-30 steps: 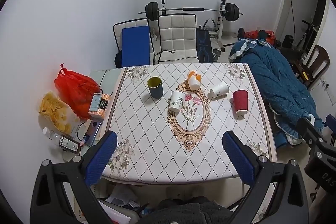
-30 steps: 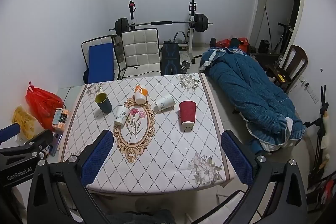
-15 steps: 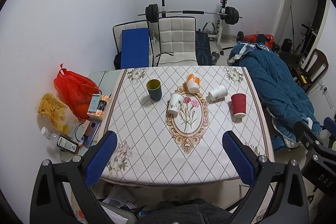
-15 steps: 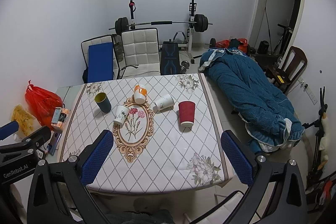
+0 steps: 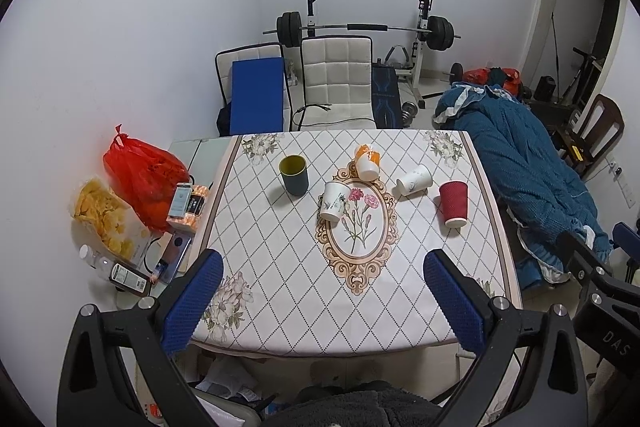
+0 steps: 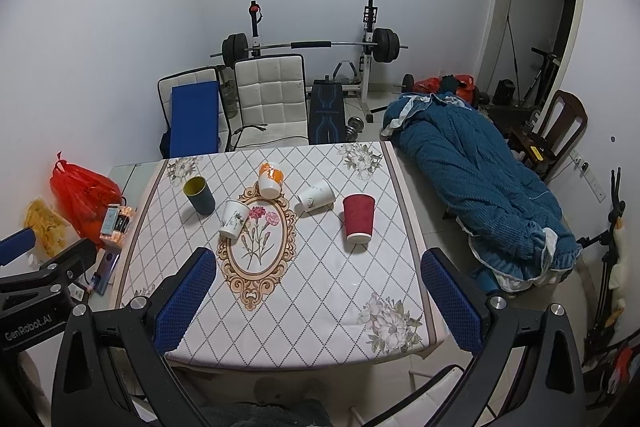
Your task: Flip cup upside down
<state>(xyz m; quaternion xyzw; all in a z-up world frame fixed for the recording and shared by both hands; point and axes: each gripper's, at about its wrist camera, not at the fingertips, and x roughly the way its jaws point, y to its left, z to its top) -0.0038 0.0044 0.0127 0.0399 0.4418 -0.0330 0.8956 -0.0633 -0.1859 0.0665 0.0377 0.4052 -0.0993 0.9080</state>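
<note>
Left wrist view: the left claw (image 5: 324, 301) hangs wide open above the tabletop's (image 5: 280, 267) near edge, well short of the cups. Left to right stand an upright dark cup (image 5: 294, 175), apparently empty, a floral white cup (image 5: 334, 201), an orange-white cup (image 5: 367, 163), a tipped white cup (image 5: 414, 180) and an inverted red cup (image 5: 454, 203). The right claw (image 6: 318, 301) likewise gapes, empty.

A lived-in home room: barbell rack (image 5: 362, 27), quilt (image 5: 520, 163), clothed table (image 5: 280, 267).

Left claw (image 5: 324, 301) and right claw (image 6: 320, 297) both gape wide, empty.
</note>
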